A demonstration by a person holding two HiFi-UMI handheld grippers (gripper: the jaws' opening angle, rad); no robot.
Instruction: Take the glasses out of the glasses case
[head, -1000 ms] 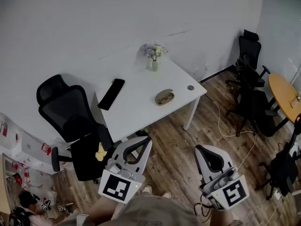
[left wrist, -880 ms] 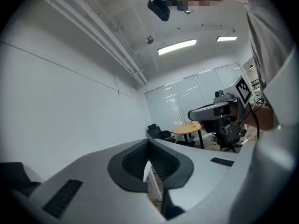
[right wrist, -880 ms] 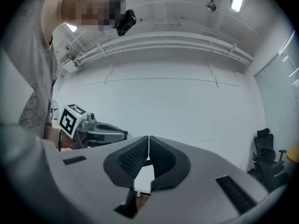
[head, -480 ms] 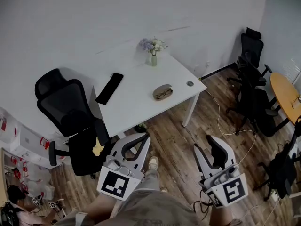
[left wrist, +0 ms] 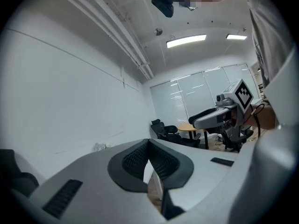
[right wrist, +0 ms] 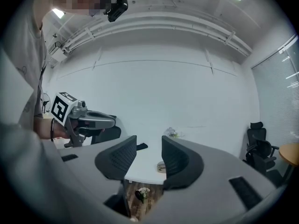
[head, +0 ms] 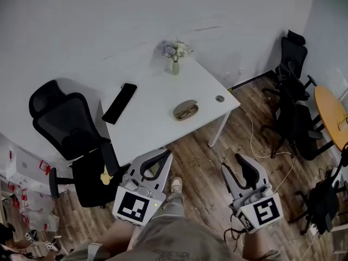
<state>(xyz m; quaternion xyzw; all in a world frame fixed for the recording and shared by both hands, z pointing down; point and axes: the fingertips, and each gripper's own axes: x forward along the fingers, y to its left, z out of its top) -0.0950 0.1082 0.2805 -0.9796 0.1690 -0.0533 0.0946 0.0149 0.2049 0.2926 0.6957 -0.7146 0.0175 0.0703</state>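
White bench [head: 152, 121] carries one glasses case [head: 178, 113] with glasses [head: 187, 110] near its right edge, one flower vase [head: 175, 67] at the far corner and one black slab [head: 119, 103] by the left edge. One black chair [head: 65, 126] stands left of the bench. The left gripper [head: 162, 155] has its jaws together; the right gripper [head: 237, 165] has just opened its jaws wide, and they are empty.

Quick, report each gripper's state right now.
Left gripper: shut, holding nothing.
Right gripper: open, jaws just opened, nothing between them.

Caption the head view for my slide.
Left gripper shut, right gripper just opened, both empty, short of the white table bearing the glasses case and a flower vase.
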